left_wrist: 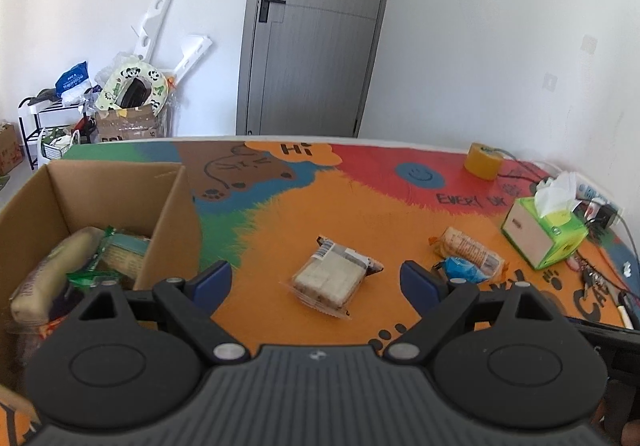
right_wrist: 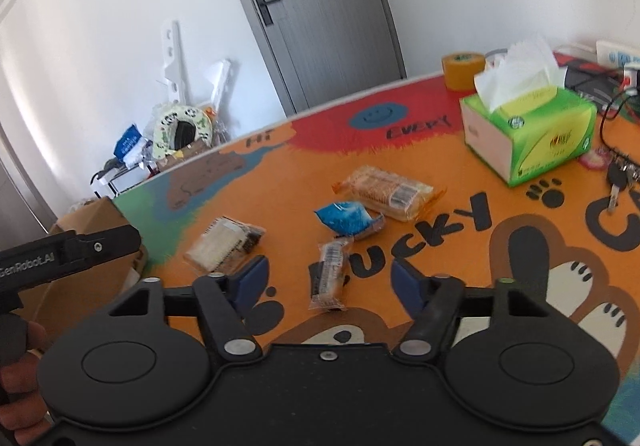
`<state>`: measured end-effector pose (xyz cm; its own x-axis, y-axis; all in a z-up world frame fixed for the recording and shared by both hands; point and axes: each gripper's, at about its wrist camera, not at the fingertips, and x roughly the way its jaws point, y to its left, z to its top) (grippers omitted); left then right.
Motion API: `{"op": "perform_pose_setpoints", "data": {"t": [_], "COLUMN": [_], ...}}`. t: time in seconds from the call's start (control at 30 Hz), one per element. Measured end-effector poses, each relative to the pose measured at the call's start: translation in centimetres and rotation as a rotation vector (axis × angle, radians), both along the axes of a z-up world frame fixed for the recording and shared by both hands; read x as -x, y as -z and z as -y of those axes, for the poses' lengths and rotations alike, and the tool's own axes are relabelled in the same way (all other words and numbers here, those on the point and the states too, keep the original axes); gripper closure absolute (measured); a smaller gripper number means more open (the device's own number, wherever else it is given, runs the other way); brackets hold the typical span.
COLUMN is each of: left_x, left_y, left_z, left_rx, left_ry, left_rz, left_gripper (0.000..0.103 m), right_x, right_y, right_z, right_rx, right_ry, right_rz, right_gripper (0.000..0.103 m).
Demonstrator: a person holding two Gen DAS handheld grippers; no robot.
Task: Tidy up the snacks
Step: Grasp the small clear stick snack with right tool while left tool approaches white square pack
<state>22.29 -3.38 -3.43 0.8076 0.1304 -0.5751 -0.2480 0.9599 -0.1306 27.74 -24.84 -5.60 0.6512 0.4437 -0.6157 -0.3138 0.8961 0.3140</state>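
The left gripper (left_wrist: 316, 282) hangs above the table (left_wrist: 360, 214) with its jaws spread wide and nothing between them. Just beyond its fingertips lies a clear-wrapped pale cake pack (left_wrist: 332, 278), flat on the orange part of the table. To the left, touching nothing on the table top but standing right beside the gripper, is a cardboard box (left_wrist: 168, 214) with a divider; its near compartment holds several snack packets (left_wrist: 80, 266), one long and pale, others green.

The right gripper (right_wrist: 326, 282) also has its jaws wide apart and grips nothing. Between and just past its fingertips lies a narrow clear snack bar (right_wrist: 330, 274), pointing away from the camera. Farther on sits a blue snack pouch (right_wrist: 348, 220), touching a long orange-wrapped biscuit pack (right_wrist: 390, 192) behind it. The pale cake pack (right_wrist: 224, 244) lies to their left, apart from them.

Farther right stands a green tissue box (right_wrist: 528, 130), and behind it a yellow tape roll (right_wrist: 462, 70).
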Motion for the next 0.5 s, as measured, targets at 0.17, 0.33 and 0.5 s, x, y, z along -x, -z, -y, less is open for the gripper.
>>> {"op": "perform_pose_setpoints", "data": {"t": [0.17, 0.33, 0.5], "left_x": [-1.9, -3.4, -5.4], "left_y": [1.0, 1.9, 3.0], "left_z": [0.1, 0.3, 0.3], "left_rx": [-0.010, -0.023, -0.037], "left_ry": [-0.001, 0.015, 0.024], "left_rz": [-0.037, -0.065, -0.104], "left_gripper": [0.013, 0.013, 0.013], "right_x": [-1.3, -2.5, -3.5], "right_y": [1.3, 2.5, 3.5], "right_z": [-1.1, -2.0, -2.5], "right_rx": [0.003, 0.003, 0.016], "right_ry": [-0.021, -0.034, -0.035], "right_rz": [-0.028, -0.056, -0.076], "right_gripper": [0.041, 0.042, 0.058]}}
